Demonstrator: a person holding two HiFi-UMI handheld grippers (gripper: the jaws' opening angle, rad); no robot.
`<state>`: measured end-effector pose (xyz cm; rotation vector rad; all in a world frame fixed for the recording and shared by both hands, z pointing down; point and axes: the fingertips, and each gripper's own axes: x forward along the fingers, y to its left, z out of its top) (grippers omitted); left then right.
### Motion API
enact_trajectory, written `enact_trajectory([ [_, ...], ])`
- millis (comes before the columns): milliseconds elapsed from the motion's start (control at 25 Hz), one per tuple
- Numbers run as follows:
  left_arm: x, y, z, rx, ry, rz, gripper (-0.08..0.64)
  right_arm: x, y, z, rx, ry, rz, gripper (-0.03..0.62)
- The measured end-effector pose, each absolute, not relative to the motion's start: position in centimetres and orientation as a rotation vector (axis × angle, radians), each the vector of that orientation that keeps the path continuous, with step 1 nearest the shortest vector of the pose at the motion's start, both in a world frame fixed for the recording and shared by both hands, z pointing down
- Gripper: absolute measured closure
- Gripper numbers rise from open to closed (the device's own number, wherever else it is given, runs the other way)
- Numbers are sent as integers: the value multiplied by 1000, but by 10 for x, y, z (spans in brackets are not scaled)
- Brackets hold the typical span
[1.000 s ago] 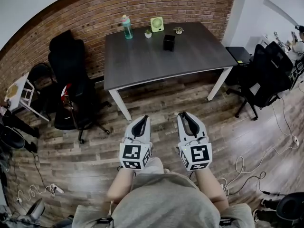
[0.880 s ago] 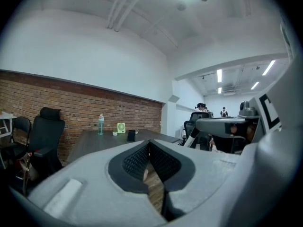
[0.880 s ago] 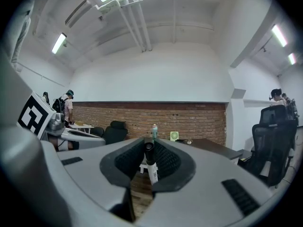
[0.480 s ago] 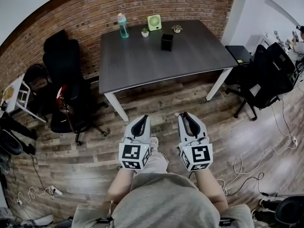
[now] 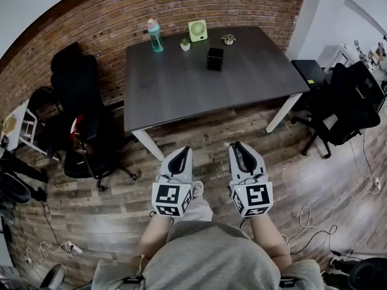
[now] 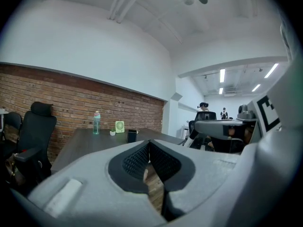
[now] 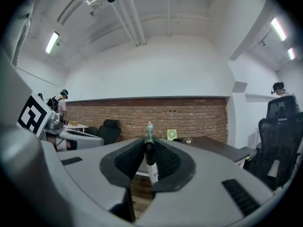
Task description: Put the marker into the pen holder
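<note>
- The marker [image 7: 150, 167], black with a white label, is clamped upright between the jaws of the right gripper [image 7: 147, 144].
- The pen holder [image 5: 214, 59], a black box, stands on the table [image 5: 181, 92], well apart from both grippers.
- The left gripper [image 6: 148, 144] has its jaws together, with nothing between them.
- A bottle [image 5: 155, 35] and a fan [image 5: 198, 30] stand near the table's far edge.

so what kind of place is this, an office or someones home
Probably an office or shared workspace: a dark grey rectangular table on white legs, black wheeled office chairs beside it, and long ceiling strip lights above a red brick wall.
</note>
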<state>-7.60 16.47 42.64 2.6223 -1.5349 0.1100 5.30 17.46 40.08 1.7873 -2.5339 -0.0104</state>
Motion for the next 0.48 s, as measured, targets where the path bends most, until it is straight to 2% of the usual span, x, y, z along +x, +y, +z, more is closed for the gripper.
enact_trajectory([
  [480,-78,63,423,2638,-1478,145,543,44,75,387,1798,-2522,-10,526],
])
